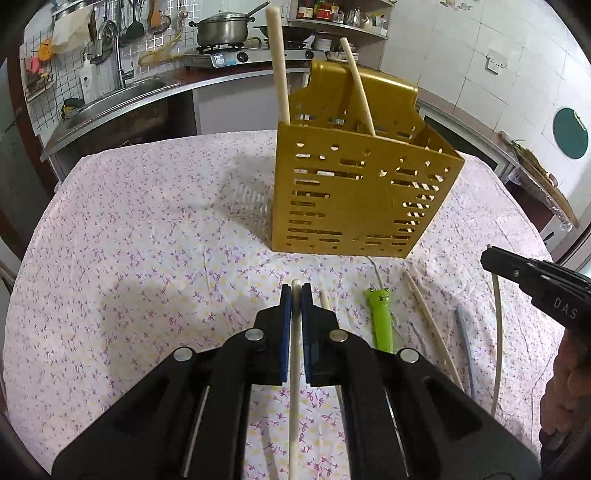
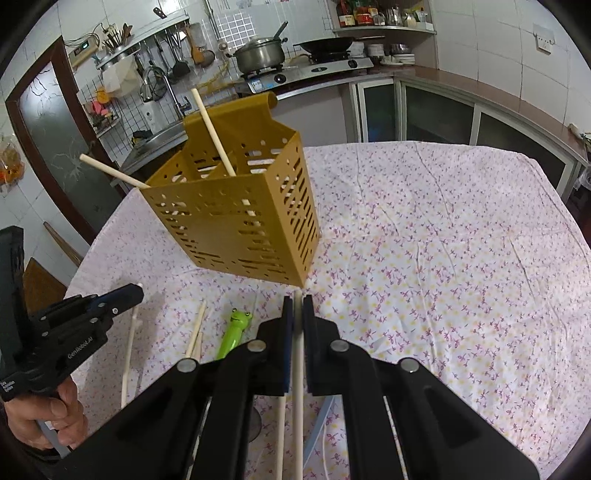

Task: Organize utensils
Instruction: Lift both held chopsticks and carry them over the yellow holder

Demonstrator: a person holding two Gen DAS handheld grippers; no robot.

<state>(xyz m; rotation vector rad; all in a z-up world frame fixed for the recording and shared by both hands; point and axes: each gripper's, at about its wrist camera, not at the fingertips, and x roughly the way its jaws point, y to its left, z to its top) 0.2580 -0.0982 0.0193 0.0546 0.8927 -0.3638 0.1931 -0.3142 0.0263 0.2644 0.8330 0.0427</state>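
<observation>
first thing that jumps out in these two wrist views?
The gold slotted utensil holder in the middle of the floral tablecloth, with two pale chopsticks leaning out of its top. Next, each gripper is shut on a pale chopstick: the left gripper and the right gripper. A green frog-headed utensil lies among loose chopsticks in front of the holder.

walls: white tiles point(image 2: 480, 55) | far: steel counter point(image 1: 155, 92) with sink point(image 1: 122, 92), stove point(image 2: 306, 72) bearing pot point(image 2: 260, 55) | shelf point(image 2: 384, 31) of bottles | near: table under floral cloth point(image 2: 443, 240) | left: dark door point(image 2: 55, 129)
</observation>
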